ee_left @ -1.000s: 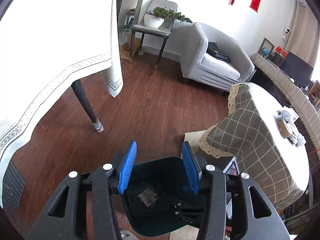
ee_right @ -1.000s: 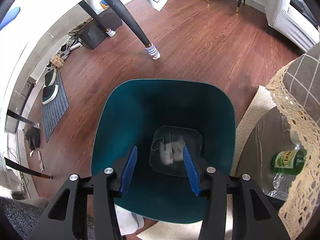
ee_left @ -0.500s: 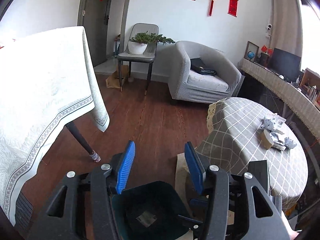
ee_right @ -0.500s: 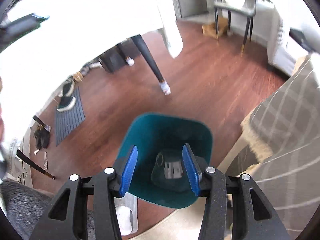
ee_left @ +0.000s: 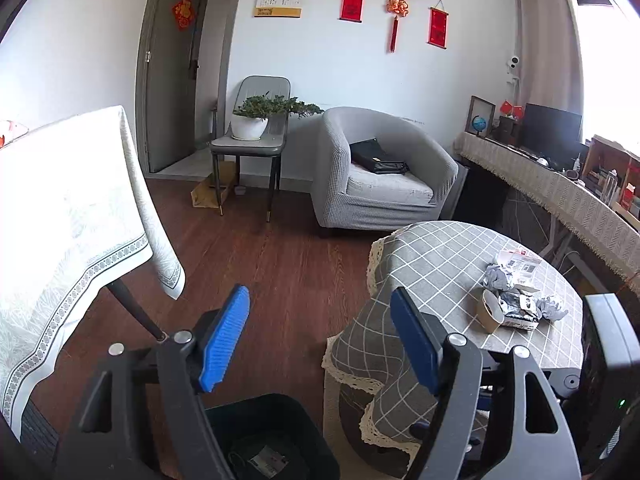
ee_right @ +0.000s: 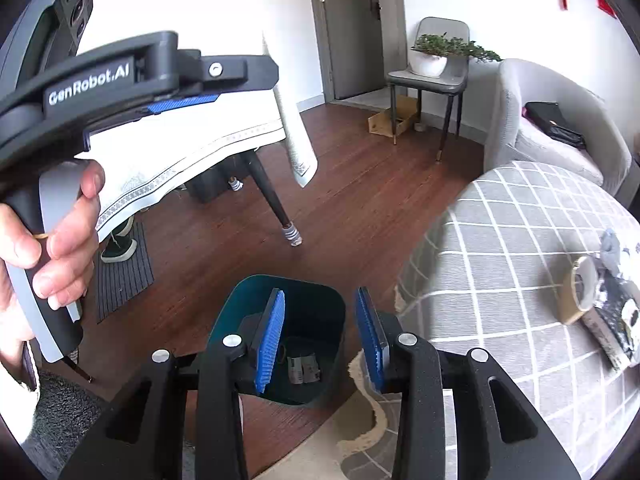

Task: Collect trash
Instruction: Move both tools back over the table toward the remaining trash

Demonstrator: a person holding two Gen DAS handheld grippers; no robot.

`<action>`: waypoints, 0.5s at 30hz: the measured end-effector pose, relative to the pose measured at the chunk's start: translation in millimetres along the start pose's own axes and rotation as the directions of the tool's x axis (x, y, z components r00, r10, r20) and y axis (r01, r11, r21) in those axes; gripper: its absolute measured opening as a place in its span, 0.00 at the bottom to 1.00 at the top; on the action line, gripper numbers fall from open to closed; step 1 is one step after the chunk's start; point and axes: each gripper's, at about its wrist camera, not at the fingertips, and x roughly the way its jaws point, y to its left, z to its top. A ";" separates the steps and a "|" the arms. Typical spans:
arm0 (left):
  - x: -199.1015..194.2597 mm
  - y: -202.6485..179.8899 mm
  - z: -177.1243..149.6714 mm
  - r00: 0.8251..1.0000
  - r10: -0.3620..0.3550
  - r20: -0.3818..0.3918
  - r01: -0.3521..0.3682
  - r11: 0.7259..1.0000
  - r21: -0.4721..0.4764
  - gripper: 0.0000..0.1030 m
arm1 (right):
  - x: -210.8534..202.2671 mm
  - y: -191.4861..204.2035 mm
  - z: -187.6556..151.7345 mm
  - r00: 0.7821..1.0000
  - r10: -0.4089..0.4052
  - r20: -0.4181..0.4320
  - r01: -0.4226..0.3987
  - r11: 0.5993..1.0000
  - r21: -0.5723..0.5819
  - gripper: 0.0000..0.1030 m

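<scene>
Right wrist view: right claw (ee_right: 320, 336) at bottom centre, nothing between its blue pads, jaws just been closing; below it the teal bin (ee_right: 280, 320) on the floor holds scraps; left claw (ee_left: 320, 340) spread wide, empty, jaws just been opening; further off, right of frame, trash pile (ee_left: 516, 300) and a paper cup (ee_left: 490, 312) lie on the checked bench (ee_left: 440, 256); grey armchair (ee_left: 380, 172) stands beyond.

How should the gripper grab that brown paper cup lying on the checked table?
The paper cup lies tipped on its side beside the crumpled wrappers, its open mouth facing the wrappers. Probably best to come down from above and pinch across its round wall near the middle, with one finger at the closed end side clear of the wrappers.
</scene>
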 end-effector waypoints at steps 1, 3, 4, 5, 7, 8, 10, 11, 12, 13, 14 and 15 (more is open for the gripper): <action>1.7 -4.7 0.0 1.000 -0.007 -0.003 0.007 1.000 0.000 0.75 | -6.4 -6.6 0.2 1.000 -0.013 0.012 0.013 1.000 0.010 0.36; 4.3 -14.8 -0.9 1.000 -0.025 -0.010 0.025 1.000 0.001 0.75 | -20.8 -21.0 -1.3 0.998 -0.036 0.044 0.035 0.999 0.033 0.36; 6.2 -21.5 -1.6 0.999 -0.035 -0.015 0.035 0.999 0.005 0.76 | -26.0 -28.0 -3.6 0.997 -0.048 0.054 0.045 0.998 0.045 0.36; 8.7 -29.1 -3.0 0.999 -0.043 -0.019 0.044 0.999 0.012 0.77 | -30.4 -36.5 -6.3 0.996 -0.061 0.058 0.058 0.997 0.060 0.36; 15.2 -44.1 -5.5 0.998 -0.054 -0.031 0.055 0.998 0.035 0.78 | -36.5 -49.7 -12.6 0.995 -0.081 0.062 0.075 0.993 0.090 0.36; 17.6 -50.6 -6.9 0.998 -0.059 -0.037 0.060 0.997 0.045 0.78 | -40.1 -56.2 -14.5 0.994 -0.092 0.064 0.085 0.991 0.101 0.36; 24.7 -65.9 -9.7 0.996 -0.070 -0.054 0.074 0.995 0.063 0.79 | -46.8 -69.7 -20.3 0.991 -0.115 0.064 0.108 0.988 0.114 0.36; 27.7 -72.7 -11.2 0.995 -0.077 -0.062 0.081 0.994 0.069 0.79 | -49.8 -77.0 -22.9 0.989 -0.133 0.064 0.124 0.985 0.124 0.36; 31.6 -80.5 -13.4 0.994 -0.086 -0.071 0.091 0.993 0.076 0.80 | -53.8 -84.6 -25.4 0.987 -0.144 0.065 0.134 0.981 0.136 0.36; 35.1 -86.7 -14.8 0.993 -0.092 -0.080 0.099 0.992 0.084 0.80 | -57.7 -90.5 -27.0 0.986 -0.151 0.069 0.140 0.979 0.147 0.36; 38.7 -94.0 -16.4 0.991 -0.097 -0.088 0.105 0.990 0.095 0.80 | -62.0 -96.5 -27.7 0.984 -0.163 0.078 0.149 0.976 0.157 0.36; 42.2 -101.1 -18.3 0.991 -0.101 -0.094 0.110 0.988 0.106 0.81 | -67.0 -102.2 -27.7 0.980 -0.178 0.088 0.162 0.973 0.162 0.36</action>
